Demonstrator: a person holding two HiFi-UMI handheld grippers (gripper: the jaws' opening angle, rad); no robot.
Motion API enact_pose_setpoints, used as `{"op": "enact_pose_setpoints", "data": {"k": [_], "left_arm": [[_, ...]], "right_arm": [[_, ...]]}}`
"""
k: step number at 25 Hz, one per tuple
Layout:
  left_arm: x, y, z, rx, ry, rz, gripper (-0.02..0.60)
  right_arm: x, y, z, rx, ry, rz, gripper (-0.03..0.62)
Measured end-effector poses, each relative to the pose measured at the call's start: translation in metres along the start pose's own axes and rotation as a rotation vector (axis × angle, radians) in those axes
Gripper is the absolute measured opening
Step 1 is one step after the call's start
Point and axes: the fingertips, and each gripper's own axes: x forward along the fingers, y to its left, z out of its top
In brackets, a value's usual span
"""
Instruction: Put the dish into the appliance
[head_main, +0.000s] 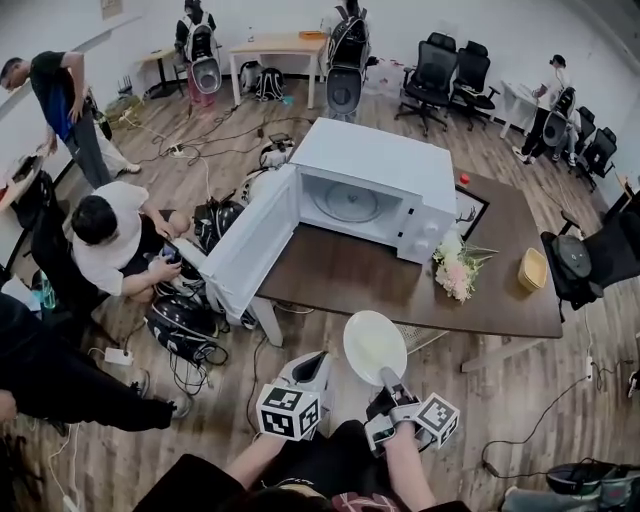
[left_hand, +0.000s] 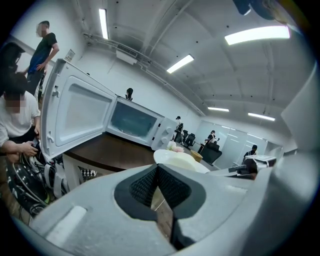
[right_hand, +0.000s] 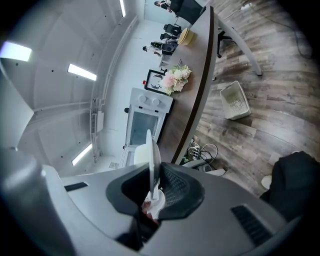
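A white microwave (head_main: 380, 175) stands on the dark wooden table (head_main: 340, 275), its door (head_main: 250, 245) swung wide open to the left and the glass turntable showing inside. My right gripper (head_main: 386, 376) is shut on the near rim of a white plate (head_main: 374, 343), held in the air just in front of the table's near edge. In the right gripper view the plate (right_hand: 151, 150) stands edge-on between the pads. My left gripper (head_main: 316, 360) hangs to the left of the plate, shut with nothing in it; its pads (left_hand: 145, 185) meet at the tips.
A bunch of flowers (head_main: 455, 268), a yellow bowl (head_main: 533, 269) and a framed picture (head_main: 468, 212) lie on the table right of the microwave. A person (head_main: 110, 240) crouches beside the open door among bags and cables. A white bin (right_hand: 234, 100) sits under the table.
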Motion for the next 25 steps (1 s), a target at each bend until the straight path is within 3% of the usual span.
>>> {"op": "enact_pose_setpoints", "data": {"k": [12, 25], "left_arm": [[0.027, 0.033, 0.012, -0.028, -0.002, 0.048, 0.009], [0.114, 0.072, 0.061, -0.048, -0.023, 0.138, 0.009]], "right_arm": [[0.048, -0.001, 0.016, 0.001, 0.032, -0.036, 0.049], [0.158, 0.026, 0.074, -0.038, 0.153, -0.007, 0.048]]}}
